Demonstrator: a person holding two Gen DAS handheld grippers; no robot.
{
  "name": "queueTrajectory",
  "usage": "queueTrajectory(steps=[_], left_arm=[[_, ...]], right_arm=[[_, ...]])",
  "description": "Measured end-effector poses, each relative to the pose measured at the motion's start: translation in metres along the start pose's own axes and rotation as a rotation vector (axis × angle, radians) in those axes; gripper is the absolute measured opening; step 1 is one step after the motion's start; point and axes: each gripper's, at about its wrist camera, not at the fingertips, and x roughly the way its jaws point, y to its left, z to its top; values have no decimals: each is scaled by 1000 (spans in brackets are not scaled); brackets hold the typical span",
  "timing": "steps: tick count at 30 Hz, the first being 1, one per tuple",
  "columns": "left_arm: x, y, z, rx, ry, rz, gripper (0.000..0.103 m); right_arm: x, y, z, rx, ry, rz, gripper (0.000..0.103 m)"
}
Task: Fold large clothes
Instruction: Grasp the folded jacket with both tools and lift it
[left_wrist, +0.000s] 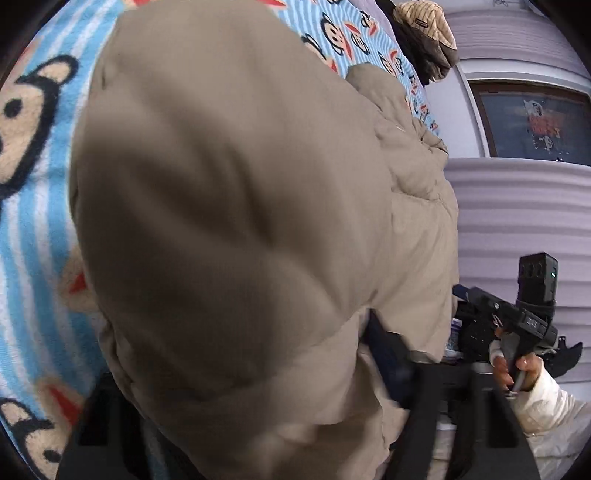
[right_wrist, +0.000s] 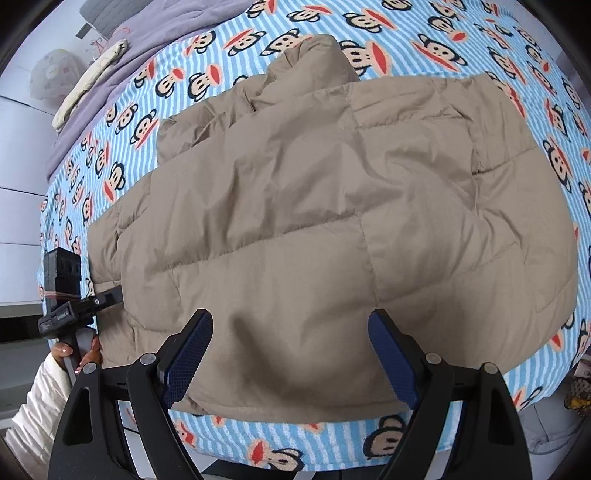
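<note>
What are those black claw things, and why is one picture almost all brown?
The claws are grippers, like big tongs. A person holds one in each hand, and each has a small camera looking out along its two fingers. That gives two pictures of the same moment.

The right gripper took the picture where you see a whole tan puffy jacket lying on a bed with a blue striped monkey blanket. Its blue pads are wide open over the jacket's near edge, holding nothing.

At that picture's left edge you can see the left gripper, in the person's hand, at the jacket's side. Its own camera sits so close to the jacket that the cloth fills the picture. The cloth hides its fingers, so I cannot tell if it is gripping.
</note>
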Motion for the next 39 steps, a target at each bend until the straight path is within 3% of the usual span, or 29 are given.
queueTrajectory(steps=[2, 4, 5, 9, 15, 21, 25, 28, 31, 33, 34, 35, 39], left_arm=[[1, 3, 0, -28, -8, -56, 32], [-2, -3, -1, -36, -13, -55, 29], [-5, -8, -2, -41, -18, -56, 28], [-24, -45, -10, -36, -54, -58, 28], [-37, -151, -17, 23, -114, 13, 28], [6, -270, -10, 113, -109, 185, 28], [48, -328, -3, 160, -92, 298, 28], [79, -358, 3, 182, -78, 338, 31], [111, -377, 10, 172, -54, 362, 31], [131, -385, 13, 167, -38, 344, 47], [128, -380, 11, 159, -31, 321, 60], [140, -384, 13, 150, -23, 307, 64], [195, -390, 33, 189, 51, 244, 64]], right_arm=[[2, 6, 10, -38, -42, -28, 80], [5, 16, 19, -109, -89, -66, 15], [8, 19, 24, -138, -105, -87, 12], [25, 21, 45, -201, -175, -89, 11], [57, 10, 73, -154, -143, 28, 10], [76, -15, 82, -81, -69, 172, 8], [80, -33, 90, -21, 2, 299, 8], [60, -58, 95, 44, 39, 379, 8], [11, -98, 92, 64, -16, 437, 8], [-22, -130, 85, 73, -78, 433, 9], [-37, -151, 79, 88, -107, 428, 10], [-48, -170, 72, 110, -127, 424, 10], [-68, -233, 38, 195, -145, 396, 11]])
